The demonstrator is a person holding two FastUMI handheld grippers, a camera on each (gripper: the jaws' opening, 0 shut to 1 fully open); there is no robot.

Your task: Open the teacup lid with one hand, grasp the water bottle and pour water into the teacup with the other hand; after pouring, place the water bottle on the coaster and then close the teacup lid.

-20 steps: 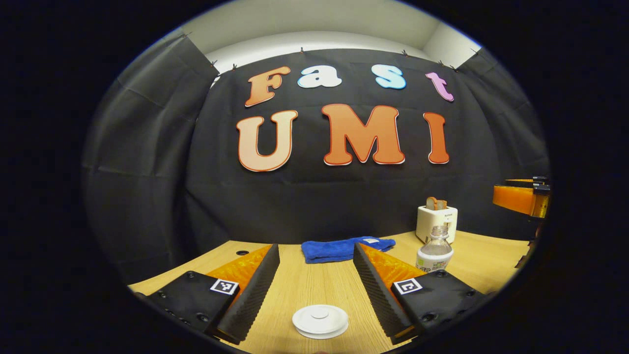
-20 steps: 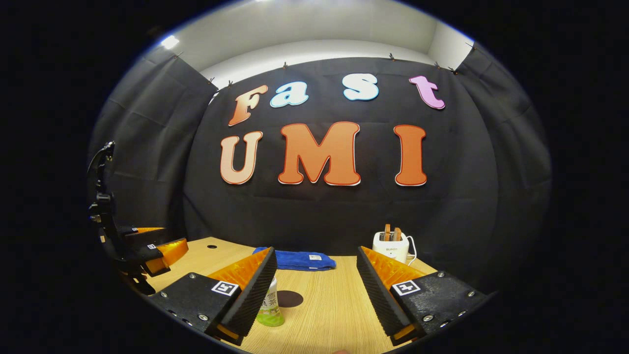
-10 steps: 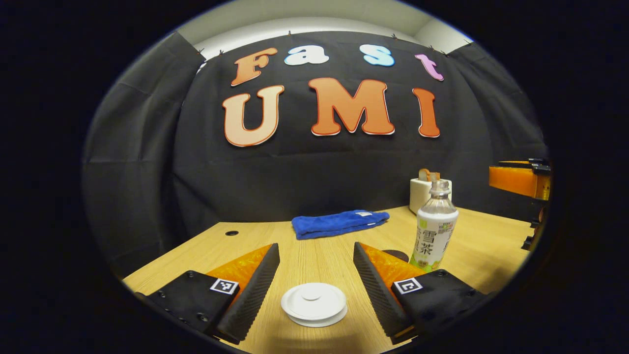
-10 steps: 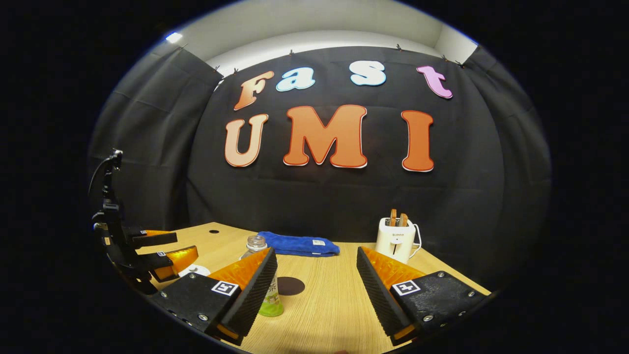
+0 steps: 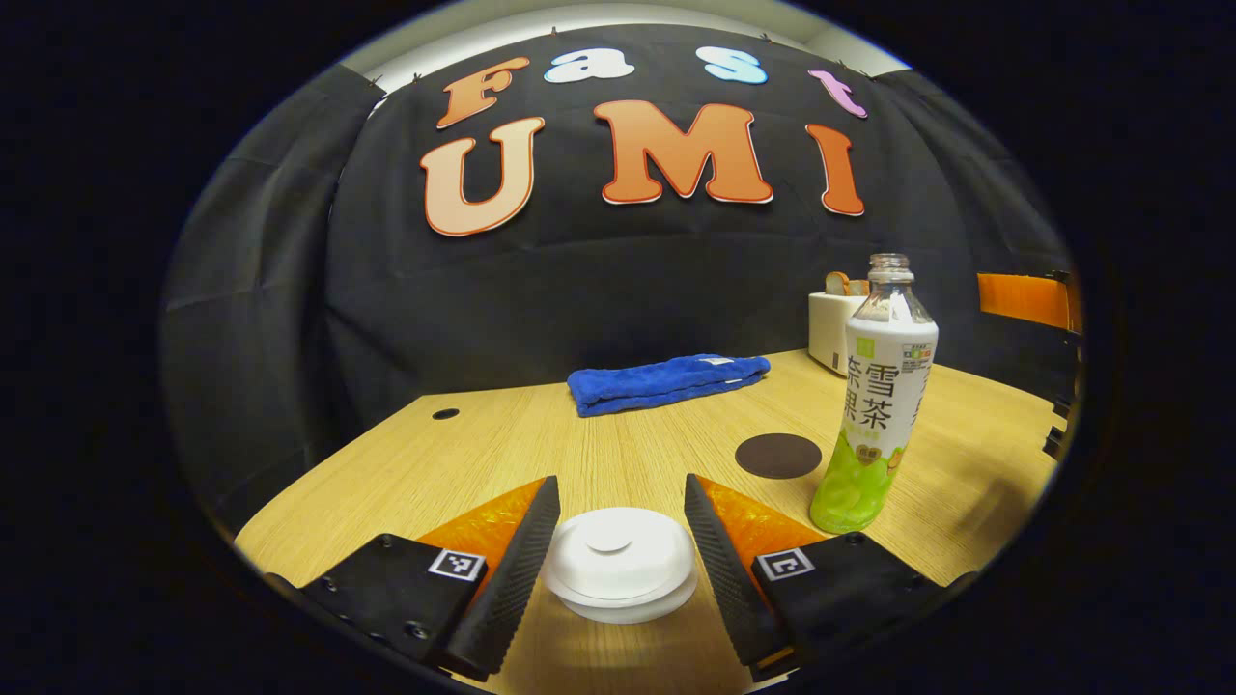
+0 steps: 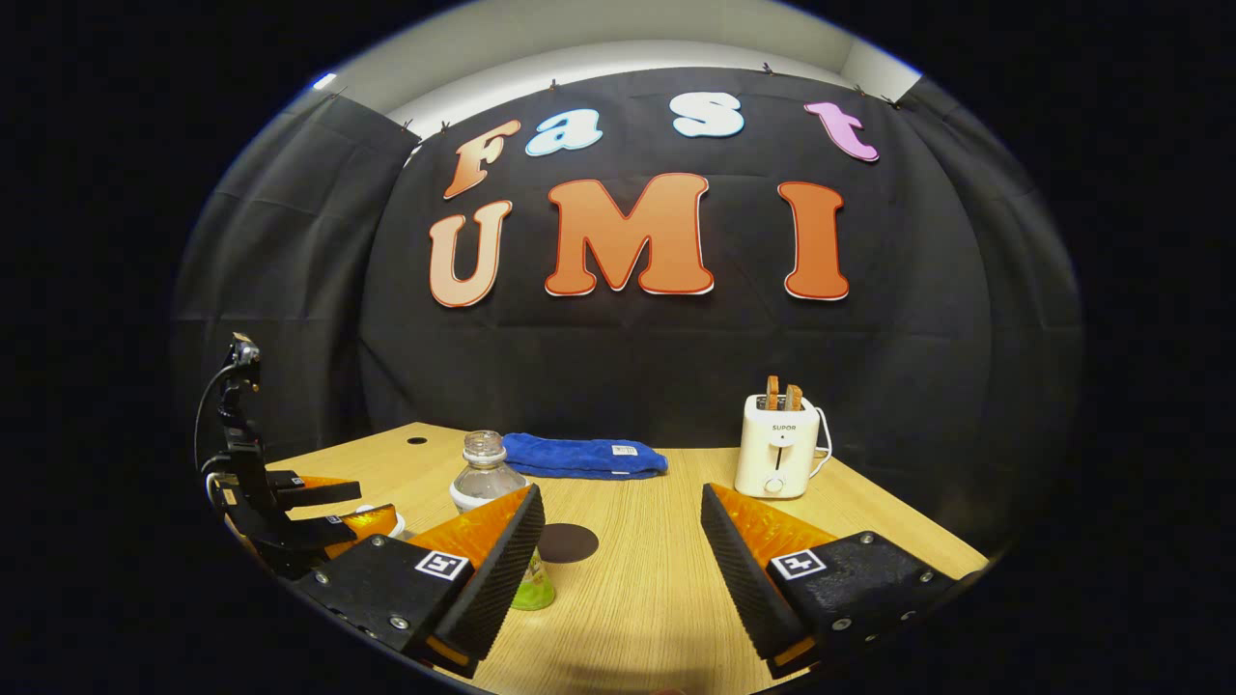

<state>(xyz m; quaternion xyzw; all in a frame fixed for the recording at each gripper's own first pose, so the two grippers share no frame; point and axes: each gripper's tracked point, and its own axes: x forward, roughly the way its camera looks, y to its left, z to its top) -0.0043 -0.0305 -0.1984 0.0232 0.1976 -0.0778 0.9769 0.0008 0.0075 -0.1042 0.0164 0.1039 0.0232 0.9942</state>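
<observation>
While the left gripper (image 5: 615, 558) has dropped over the last second, its spread fingers now flank the teacup lid (image 5: 619, 564) without pinching; water bottle (image 5: 877, 405) stands just beside the coaster (image 5: 778, 455). Right gripper view: right gripper (image 6: 618, 565) spread, empty, bottle partly behind its finger. Lid grasp looks imminent.

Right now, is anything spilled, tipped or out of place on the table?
Nothing stands out. The bottle stands upright and uncapped beside the coaster, not on it. The lid sits level between the open left gripper's fingers. No spill shows on the table.
</observation>
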